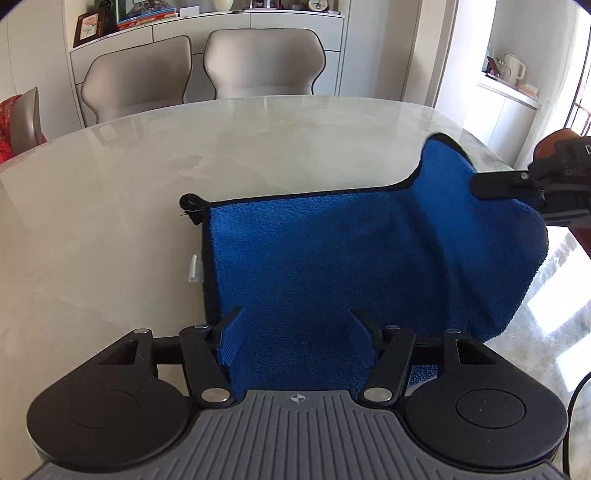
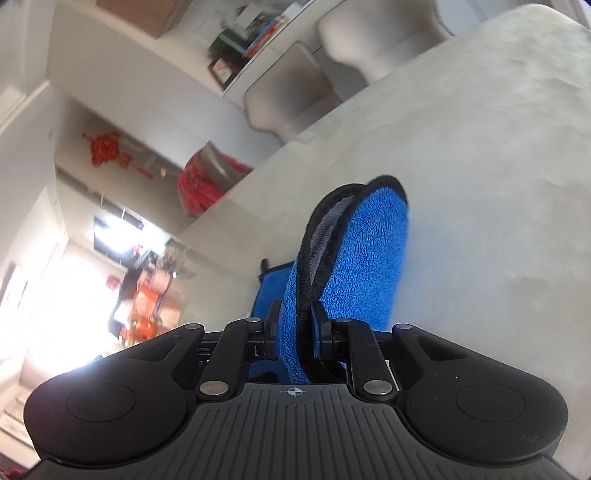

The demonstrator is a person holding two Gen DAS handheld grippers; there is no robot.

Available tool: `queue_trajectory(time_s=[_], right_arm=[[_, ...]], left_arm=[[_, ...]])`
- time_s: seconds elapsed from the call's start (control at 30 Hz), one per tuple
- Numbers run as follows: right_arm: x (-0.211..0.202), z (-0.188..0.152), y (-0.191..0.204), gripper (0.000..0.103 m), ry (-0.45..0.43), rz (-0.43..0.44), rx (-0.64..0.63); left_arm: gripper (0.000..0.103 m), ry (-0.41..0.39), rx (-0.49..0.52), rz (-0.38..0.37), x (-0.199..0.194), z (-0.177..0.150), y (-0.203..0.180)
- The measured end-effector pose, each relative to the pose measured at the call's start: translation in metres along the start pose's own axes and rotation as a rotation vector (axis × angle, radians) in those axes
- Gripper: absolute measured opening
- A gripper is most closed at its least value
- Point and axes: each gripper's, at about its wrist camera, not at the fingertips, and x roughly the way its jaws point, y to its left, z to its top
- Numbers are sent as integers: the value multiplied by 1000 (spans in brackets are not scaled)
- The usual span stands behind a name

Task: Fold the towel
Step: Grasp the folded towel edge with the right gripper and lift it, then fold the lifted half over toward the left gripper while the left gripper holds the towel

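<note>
A blue towel [image 1: 332, 258] with a black hem lies on the pale marble table [image 1: 147, 184]. Its right side is lifted off the surface. My right gripper [image 2: 295, 314] is shut on that raised edge [image 2: 369, 240], where the doubled-over cloth shows a grey underside. Seen from the left wrist, the right gripper [image 1: 517, 184] comes in from the right edge, above the table. My left gripper [image 1: 293, 317] hovers open over the towel's near-left part. Its fingers are spread wide, with the flat cloth lying below them.
Two grey chairs [image 1: 207, 66] stand at the far side of the table, in front of a white cabinet [image 1: 258, 22] with books and frames. A third chair with red fabric [image 1: 18, 122] is at the left. A white label [image 1: 192, 267] sticks out from the towel's left hem.
</note>
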Motion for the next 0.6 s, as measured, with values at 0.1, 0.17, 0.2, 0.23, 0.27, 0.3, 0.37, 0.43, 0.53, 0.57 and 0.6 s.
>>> queue_trajectory(time_s=[0.1,0.17,0.2,0.23,0.27,0.3,0.37,0.43,0.53,0.57,0.6], right_arm=[[22,-1,14,15,56,-21,-40],[36,-4,22,15,92,-29,-62],[41,-6,25,15,108,-34,-71],[46,-7,27,15,122,-43,-80],[49,-10,29,16,134,-49,-86],[52,-12,30,16,147,-50,-87],[54,-16,31,17,165,-45,-89],[55,-19,32,23,178,-41,-86],[48,-19,28,33,161,9,-50],[43,-18,28,36,139,41,-35],[39,-17,27,38,120,69,-17]], left_arm=[[64,-2,-14,2,-4,-2,6],[64,-3,-23,1,-6,-4,10],[65,-3,-26,-2,-7,-5,11],[65,-3,-30,-7,-8,-6,13],[65,-3,-32,-10,-8,-6,14],[66,-4,-38,-16,-8,-7,15],[68,-2,-46,-22,-9,-8,18],[68,0,-58,-34,-8,-9,20],[69,7,-73,-51,-5,-7,24],[70,8,-78,-57,-5,-7,25],[70,9,-82,-63,-5,-6,26]])
